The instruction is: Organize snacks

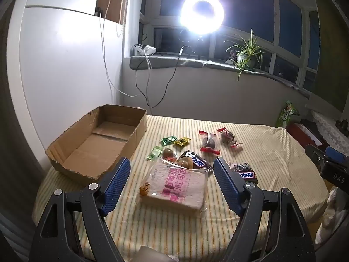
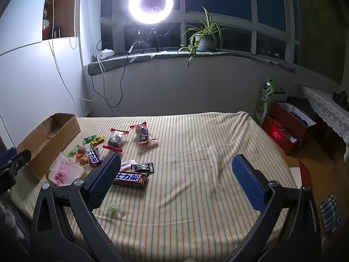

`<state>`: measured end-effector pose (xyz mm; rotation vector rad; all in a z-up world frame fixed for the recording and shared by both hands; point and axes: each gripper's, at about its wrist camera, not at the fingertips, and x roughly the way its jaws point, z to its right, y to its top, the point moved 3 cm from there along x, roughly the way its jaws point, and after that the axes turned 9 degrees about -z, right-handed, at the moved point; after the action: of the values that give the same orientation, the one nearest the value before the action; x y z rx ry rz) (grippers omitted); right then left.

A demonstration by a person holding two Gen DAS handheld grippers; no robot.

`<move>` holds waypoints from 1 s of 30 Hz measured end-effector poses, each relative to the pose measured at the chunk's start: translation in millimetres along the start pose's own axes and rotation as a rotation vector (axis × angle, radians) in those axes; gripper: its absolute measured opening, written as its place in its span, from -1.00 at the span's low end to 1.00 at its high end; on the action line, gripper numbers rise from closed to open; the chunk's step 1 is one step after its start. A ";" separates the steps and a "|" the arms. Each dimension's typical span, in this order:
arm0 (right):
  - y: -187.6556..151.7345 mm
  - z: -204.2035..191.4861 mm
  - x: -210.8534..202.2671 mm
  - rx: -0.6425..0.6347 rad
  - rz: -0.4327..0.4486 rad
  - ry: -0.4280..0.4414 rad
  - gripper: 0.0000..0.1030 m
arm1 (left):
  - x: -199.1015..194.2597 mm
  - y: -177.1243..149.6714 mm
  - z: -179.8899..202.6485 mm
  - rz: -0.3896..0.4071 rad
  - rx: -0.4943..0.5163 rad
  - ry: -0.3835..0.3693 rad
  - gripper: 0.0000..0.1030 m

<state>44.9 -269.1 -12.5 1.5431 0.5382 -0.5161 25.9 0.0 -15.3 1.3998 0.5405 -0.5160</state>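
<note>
An empty cardboard box lies at the left of the striped cloth; it also shows in the right wrist view. Snacks lie scattered beside it: a bagged bread slice, Snickers bars, small green and yellow candies, two red-ended wrapped cakes. My left gripper is open, its blue pads either side of the bread bag, above it. My right gripper is open and empty over bare cloth, right of the snacks.
The striped cloth covers the whole surface. A ring light, cables and a potted plant stand on the windowsill behind. A red box and green bag sit on the floor at the right.
</note>
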 end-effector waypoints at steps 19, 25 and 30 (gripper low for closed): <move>2.3 4.5 -5.0 -0.016 0.016 -0.013 1.00 | 0.4 -0.2 -3.3 -0.004 -0.014 0.003 0.53; 1.5 4.2 -6.9 -0.015 0.014 -0.014 1.00 | 0.0 -2.0 -3.1 -0.003 -0.017 0.003 0.53; 2.1 -2.1 -3.7 -0.018 0.011 -0.021 1.00 | -0.5 -2.8 -3.3 -0.002 -0.018 0.002 0.53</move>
<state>43.3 -267.1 -8.5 1.5213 0.5171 -0.5175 23.6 3.0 -17.4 1.3826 0.5474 -0.5105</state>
